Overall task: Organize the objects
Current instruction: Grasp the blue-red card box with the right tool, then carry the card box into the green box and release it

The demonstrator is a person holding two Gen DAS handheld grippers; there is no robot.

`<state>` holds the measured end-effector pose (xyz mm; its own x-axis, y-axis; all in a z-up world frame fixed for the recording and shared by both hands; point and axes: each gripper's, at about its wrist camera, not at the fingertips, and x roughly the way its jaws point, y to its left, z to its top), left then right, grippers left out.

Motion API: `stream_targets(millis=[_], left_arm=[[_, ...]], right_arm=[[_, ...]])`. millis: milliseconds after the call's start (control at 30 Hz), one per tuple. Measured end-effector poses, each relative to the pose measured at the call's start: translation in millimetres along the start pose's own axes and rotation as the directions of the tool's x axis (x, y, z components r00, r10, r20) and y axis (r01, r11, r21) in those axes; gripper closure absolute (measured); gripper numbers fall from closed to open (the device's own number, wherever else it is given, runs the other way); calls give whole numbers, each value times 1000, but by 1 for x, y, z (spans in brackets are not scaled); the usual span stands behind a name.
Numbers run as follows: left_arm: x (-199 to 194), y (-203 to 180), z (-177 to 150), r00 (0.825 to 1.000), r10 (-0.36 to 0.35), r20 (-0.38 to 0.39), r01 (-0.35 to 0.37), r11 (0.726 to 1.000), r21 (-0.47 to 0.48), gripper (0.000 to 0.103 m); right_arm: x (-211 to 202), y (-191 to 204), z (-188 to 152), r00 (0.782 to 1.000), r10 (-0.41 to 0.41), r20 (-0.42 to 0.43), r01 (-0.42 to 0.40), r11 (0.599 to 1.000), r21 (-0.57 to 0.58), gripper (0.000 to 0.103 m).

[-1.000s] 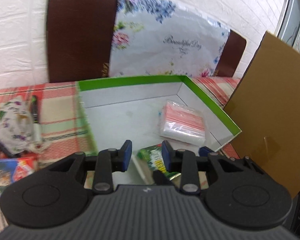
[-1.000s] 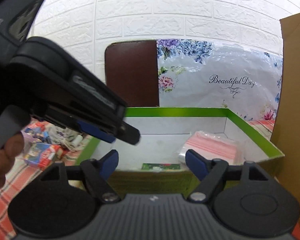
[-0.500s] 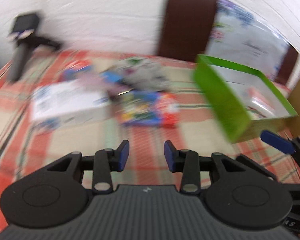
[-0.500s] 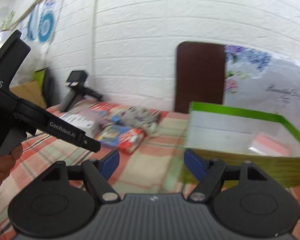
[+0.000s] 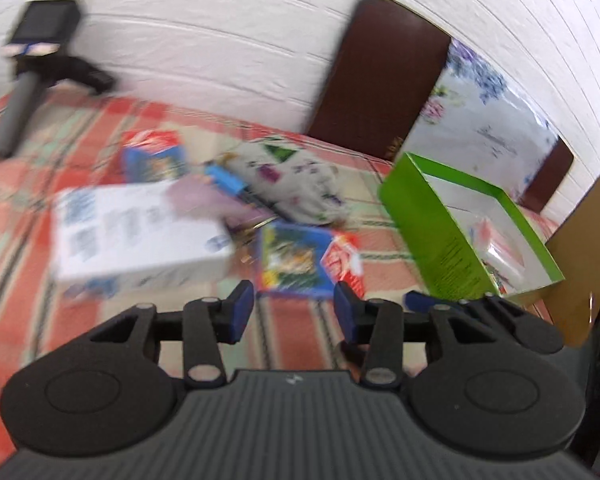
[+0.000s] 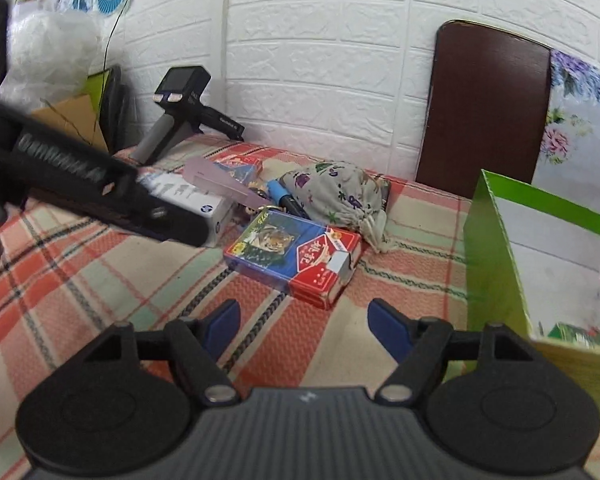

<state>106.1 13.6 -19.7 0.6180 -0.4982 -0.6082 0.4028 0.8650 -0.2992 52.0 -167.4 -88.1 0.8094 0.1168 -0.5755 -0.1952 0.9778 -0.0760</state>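
A blue and red card box (image 6: 296, 257) lies on the plaid cloth, also in the left wrist view (image 5: 306, 258). Behind it are a printed cloth pouch (image 6: 340, 192), a blue pen (image 6: 284, 197), a white box (image 6: 188, 196) and a small blue box (image 6: 238, 168). A green open box (image 5: 452, 232) stands to the right (image 6: 500, 256), with a pink-striped bag (image 5: 500, 240) and a green packet (image 6: 576, 330) inside. My left gripper (image 5: 294, 310) is open and empty, just short of the card box. My right gripper (image 6: 304, 322) is open and empty, also short of it.
A black and grey handheld device (image 6: 180, 120) leans at the wall. A dark chair back (image 6: 484, 112) and a floral bag (image 6: 580, 128) stand behind the table. Brown cardboard (image 5: 580, 248) rises right of the green box. The left gripper's body (image 6: 80, 184) crosses the right view.
Both grippers swung left, away from the green box and toward the pile of loose objects. The left gripper's fingers have opened wider. Both stay empty.
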Motion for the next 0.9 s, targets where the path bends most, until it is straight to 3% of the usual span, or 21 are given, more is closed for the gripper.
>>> stream_targets(millis=[100,167,267,333,433,567,700,900], left_arm=[[25,-2,8,999,49,-21,-49,999,2,39],[37,2,12,999,35,-39,-36,999,-21,37],[52,4,14,997,8,-76,-12,998,-58,39],[56,4,12,996,-7,-94,0,997,-77,49],[46,3,6,995,-4,-96,-5,995,-97,54],[27,2,-13,994,-39,-104,23,988,-150,55],[4,-8,-27,995,-39,-89,26,989,-148,55],[-15,-45,-3,998,-66,-6,66,995,-74,55]], right_arm=[[12,-3,1,1000,3,-23,-3,1000,-7,29],[19,-6,3,999,10,-32,-10,1000,0,29],[33,-9,6,999,30,-44,-30,999,19,28],[38,-11,9,997,60,-51,-58,997,41,31],[33,-13,9,998,44,-54,-40,997,68,40],[9,-6,-6,998,45,-47,-42,996,79,41],[-18,1,-17,999,40,-7,-39,996,81,41],[-56,-13,-7,993,-37,112,25,994,104,41]])
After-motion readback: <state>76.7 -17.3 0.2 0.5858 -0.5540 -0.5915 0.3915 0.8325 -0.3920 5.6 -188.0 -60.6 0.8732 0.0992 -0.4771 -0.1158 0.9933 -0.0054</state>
